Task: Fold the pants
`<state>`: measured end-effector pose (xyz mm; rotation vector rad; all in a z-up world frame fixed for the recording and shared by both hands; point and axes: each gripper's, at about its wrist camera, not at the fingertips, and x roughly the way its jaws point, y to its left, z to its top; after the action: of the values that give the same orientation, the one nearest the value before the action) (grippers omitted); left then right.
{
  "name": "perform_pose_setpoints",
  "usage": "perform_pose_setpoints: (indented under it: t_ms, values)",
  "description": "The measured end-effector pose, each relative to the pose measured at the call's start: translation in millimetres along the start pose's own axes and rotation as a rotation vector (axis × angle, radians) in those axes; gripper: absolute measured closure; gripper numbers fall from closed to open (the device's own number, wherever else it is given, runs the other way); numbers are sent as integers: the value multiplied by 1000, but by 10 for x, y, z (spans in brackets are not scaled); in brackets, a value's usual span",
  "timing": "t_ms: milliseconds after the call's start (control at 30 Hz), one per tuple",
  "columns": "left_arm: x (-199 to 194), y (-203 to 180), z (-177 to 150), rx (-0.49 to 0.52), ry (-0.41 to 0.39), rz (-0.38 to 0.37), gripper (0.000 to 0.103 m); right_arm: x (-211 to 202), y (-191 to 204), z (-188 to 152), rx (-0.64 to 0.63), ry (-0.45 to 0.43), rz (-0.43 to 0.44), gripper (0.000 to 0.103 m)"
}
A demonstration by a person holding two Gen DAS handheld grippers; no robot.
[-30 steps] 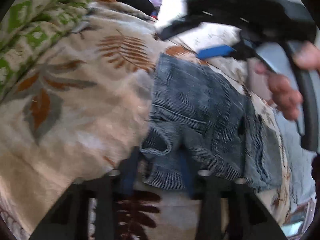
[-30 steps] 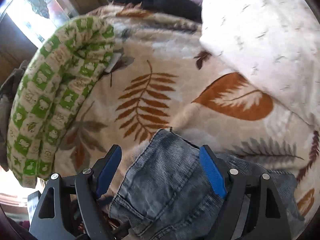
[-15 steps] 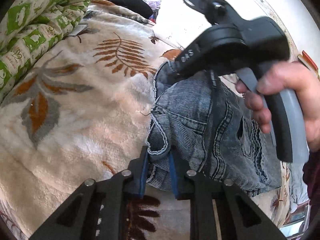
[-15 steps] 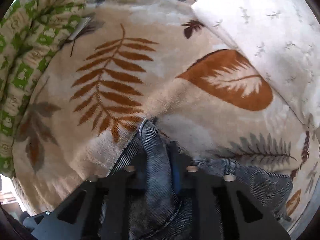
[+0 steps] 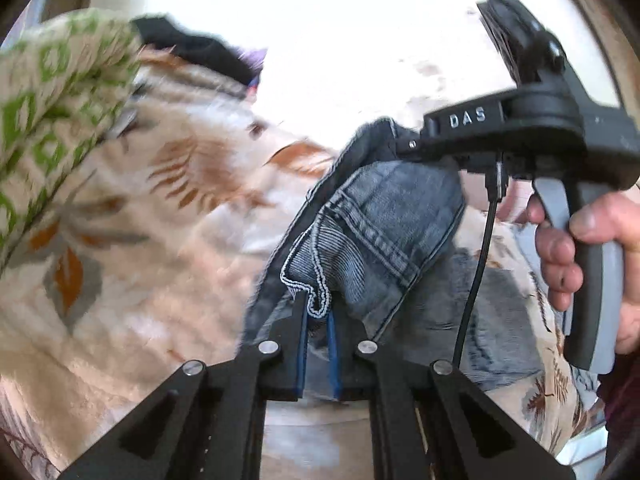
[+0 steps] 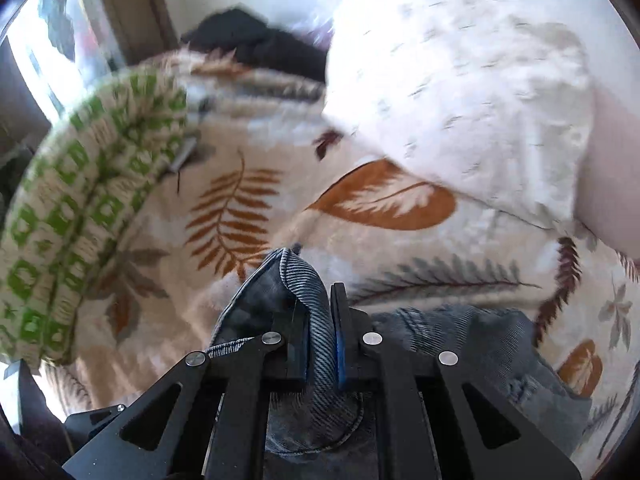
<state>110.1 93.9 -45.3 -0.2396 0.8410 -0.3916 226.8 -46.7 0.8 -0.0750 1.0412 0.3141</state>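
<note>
1. Denim, faded blue-grey with ribbed weave and pale stitched seams, makes up the pants [image 5: 384,216]; we see a frayed white hem edge bunched at the left gripper [image 5: 316,320].
2. Fleecy and cream, the blanket [image 6: 248,208] under them carries rust fern fronds and grey leaves (its pile looks soft and blurred here).
3. A green-and-cream checked cushion [image 6: 80,216] bulges at the left, a white speckled pillow [image 6: 460,92] at the right, dark clothing [image 6: 256,46] behind.
4. We find the left gripper's jaws, which have just been closing, pinched on the hem fold.
5. The right gripper [image 6: 320,320] is clamped tight on a raised ridge of denim, and the rest of the pants trails below and to its right.
6. A hand [image 5: 588,252] squeezes the right gripper's grey handle.
</note>
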Motion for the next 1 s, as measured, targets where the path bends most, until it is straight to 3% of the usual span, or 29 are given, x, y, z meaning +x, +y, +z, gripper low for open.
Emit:
perform_pose_setpoints:
  t_ms: [100,333,467,567,667,800,933,967,1000]
  values:
    - [-129,-276,6,83,-56,-30,93,-277,-262,-55,53,-81,17,95]
    - [-246,-1166,-67,262,-134,-214,93,-1002,-1203,-552,205,-240,9,95]
    - [63,-1834,-287,364,-53,-306,93,-1149,-1906,-1001,324,-270,-33,95]
    - [404,-2290,-420,360,30,-363,93,-1130,-2409,-1313,423,-279,-56,95]
    - [693,-2699,-524,405,82,-391,93,-1055,-2892,-1538,524,-286,-53,95]
    - [795,-3038,-657,502,142,-403,90,-986,-3362,-1790,631,-326,-47,94]
    - [515,-2983,-754,620,159,-396,86,-809,-3666,-2032,708,-335,144,84]
    - [389,-2923,-766,655,144,-386,79,-779,-3698,-2055,720,-308,162,77]
    - [269,-2853,-775,682,120,-370,66,-757,-3702,-2063,721,-275,168,59]
